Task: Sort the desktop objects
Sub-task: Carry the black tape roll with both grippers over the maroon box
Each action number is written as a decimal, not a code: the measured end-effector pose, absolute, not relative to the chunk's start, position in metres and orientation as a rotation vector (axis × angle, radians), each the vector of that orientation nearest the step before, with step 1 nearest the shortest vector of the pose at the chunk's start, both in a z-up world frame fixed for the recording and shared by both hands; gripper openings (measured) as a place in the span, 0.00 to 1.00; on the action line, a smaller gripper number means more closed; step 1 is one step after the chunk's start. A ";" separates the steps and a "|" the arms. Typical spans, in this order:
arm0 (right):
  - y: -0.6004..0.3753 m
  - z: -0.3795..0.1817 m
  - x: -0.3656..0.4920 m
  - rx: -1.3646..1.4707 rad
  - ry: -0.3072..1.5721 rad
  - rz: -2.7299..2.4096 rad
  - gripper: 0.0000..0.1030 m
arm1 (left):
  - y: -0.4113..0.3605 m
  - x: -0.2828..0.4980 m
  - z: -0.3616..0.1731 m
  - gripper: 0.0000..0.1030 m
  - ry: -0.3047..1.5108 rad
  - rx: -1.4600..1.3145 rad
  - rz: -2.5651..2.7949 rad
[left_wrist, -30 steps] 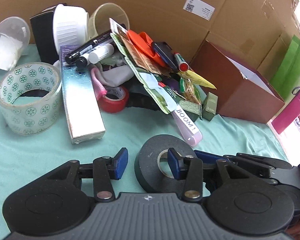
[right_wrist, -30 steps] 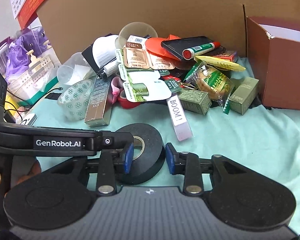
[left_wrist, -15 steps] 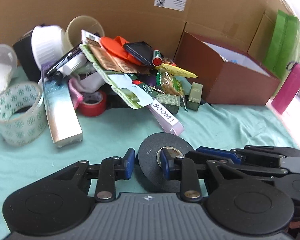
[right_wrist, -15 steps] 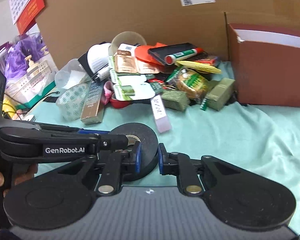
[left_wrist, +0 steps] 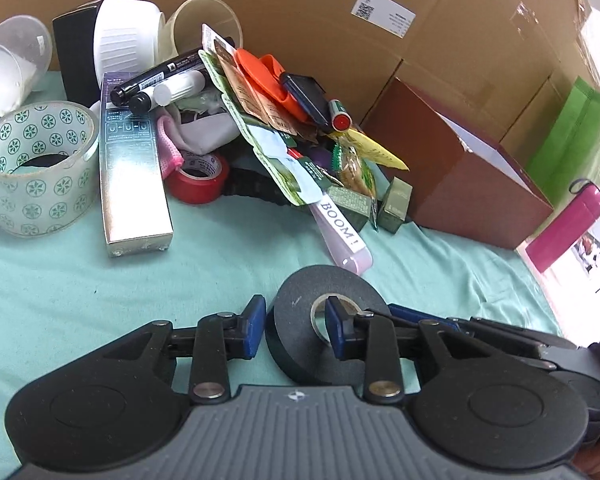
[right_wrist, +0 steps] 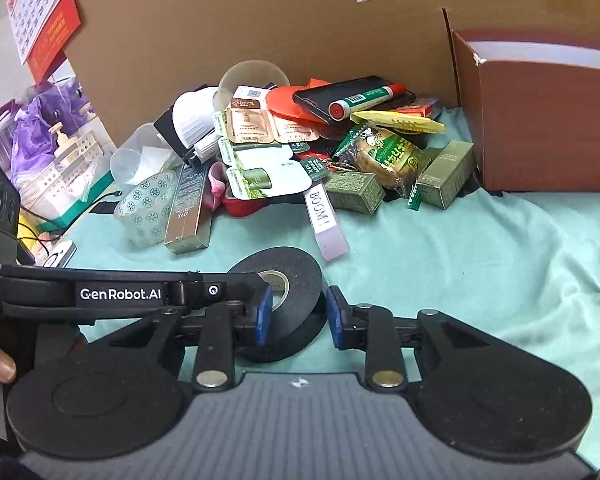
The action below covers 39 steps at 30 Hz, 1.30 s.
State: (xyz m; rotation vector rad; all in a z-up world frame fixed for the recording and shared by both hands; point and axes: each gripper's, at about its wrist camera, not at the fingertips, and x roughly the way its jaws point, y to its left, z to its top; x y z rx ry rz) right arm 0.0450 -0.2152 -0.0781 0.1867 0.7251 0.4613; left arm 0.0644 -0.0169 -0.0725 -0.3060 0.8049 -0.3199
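A black tape roll lies on the mint cloth right in front of both grippers. My left gripper has its left pad against the roll's outer rim and its right pad down in the cardboard core. It grips the roll's wall while its jaws are opening slightly. In the right wrist view the same roll sits between the fingers of my right gripper. Those jaws are opening, and a thin gap shows at the right pad. I cannot tell whether the roll is lifted off the cloth.
A heap of small items lies behind: patterned clear tape, a silver box, red tape, a "BOOM!" tube, markers and sachets. A brown box stands at right before a cardboard wall. A pink bottle lies beyond it.
The left jaws narrowed from wide apart onto the roll's wall. The right jaws pinched the roll half a second ago and have spread again. Neither hand has shifted noticeably.
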 end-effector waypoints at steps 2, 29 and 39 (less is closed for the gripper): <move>-0.215 -0.080 0.050 0.197 0.733 0.458 0.30 | -0.014 0.066 -0.073 0.30 0.807 -0.319 -0.329; -0.305 -0.019 0.022 0.239 0.514 0.257 0.26 | -0.120 0.077 0.012 0.28 0.614 -0.187 -0.597; -0.377 0.019 0.060 0.196 0.392 0.081 0.26 | -0.207 0.136 0.057 0.26 0.514 -0.182 -0.772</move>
